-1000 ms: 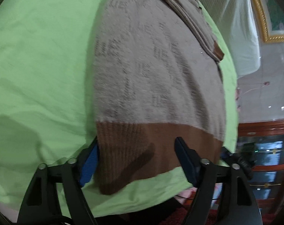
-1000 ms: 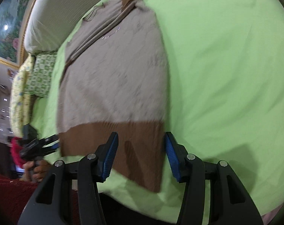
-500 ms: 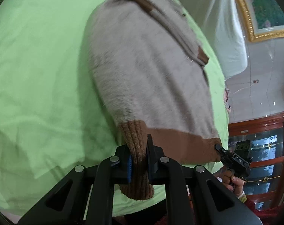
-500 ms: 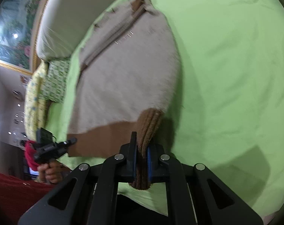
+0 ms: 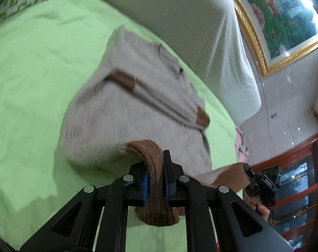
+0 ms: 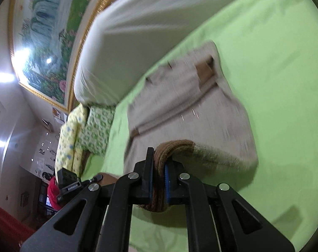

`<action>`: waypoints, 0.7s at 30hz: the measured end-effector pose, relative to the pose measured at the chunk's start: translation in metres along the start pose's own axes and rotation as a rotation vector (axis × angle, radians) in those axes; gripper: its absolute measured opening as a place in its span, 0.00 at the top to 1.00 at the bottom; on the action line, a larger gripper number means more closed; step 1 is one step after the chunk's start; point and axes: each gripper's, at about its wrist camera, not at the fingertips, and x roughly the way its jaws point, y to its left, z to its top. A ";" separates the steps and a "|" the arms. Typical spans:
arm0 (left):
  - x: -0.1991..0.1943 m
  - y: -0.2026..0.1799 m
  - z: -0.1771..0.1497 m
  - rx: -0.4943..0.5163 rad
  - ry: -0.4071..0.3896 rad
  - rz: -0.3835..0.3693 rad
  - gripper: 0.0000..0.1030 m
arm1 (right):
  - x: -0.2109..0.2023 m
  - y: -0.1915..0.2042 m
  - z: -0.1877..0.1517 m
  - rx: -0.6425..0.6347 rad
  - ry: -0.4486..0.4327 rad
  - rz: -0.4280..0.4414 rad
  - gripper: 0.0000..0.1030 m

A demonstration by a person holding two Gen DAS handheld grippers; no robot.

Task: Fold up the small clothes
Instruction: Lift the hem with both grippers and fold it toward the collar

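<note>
Lying on the green bedsheet (image 5: 33, 73), the beige sweater (image 5: 133, 109) stretches away from both claws, its long axis running from the raised brown hem (image 5: 152, 168) toward the collar near the white headboard (image 5: 200, 31). The left gripper (image 5: 154, 180) and right gripper (image 6: 159, 180) are each clamped tight on 1 hem corner, equally near.
</note>
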 end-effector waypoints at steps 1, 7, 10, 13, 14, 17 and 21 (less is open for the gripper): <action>0.001 -0.002 0.007 0.000 -0.012 -0.001 0.90 | 0.005 0.002 0.011 -0.007 -0.016 0.000 0.91; 0.020 -0.017 0.064 0.020 -0.095 0.016 0.91 | 0.032 0.005 0.061 -0.026 -0.057 -0.004 0.91; 0.035 -0.024 0.088 0.036 -0.121 0.030 0.91 | 0.050 0.002 0.080 -0.025 -0.060 -0.012 0.91; 0.053 -0.027 0.110 0.037 -0.127 0.050 0.91 | 0.066 -0.003 0.096 -0.022 -0.059 -0.017 0.91; 0.060 -0.026 0.117 0.035 -0.125 0.055 0.91 | 0.070 -0.006 0.100 -0.018 -0.058 -0.018 0.91; 0.082 -0.022 0.136 0.025 -0.124 0.073 0.91 | 0.086 -0.014 0.113 -0.010 -0.052 -0.030 0.91; 0.108 -0.013 0.160 -0.002 -0.127 0.080 0.91 | 0.105 -0.026 0.134 -0.003 -0.046 -0.047 0.91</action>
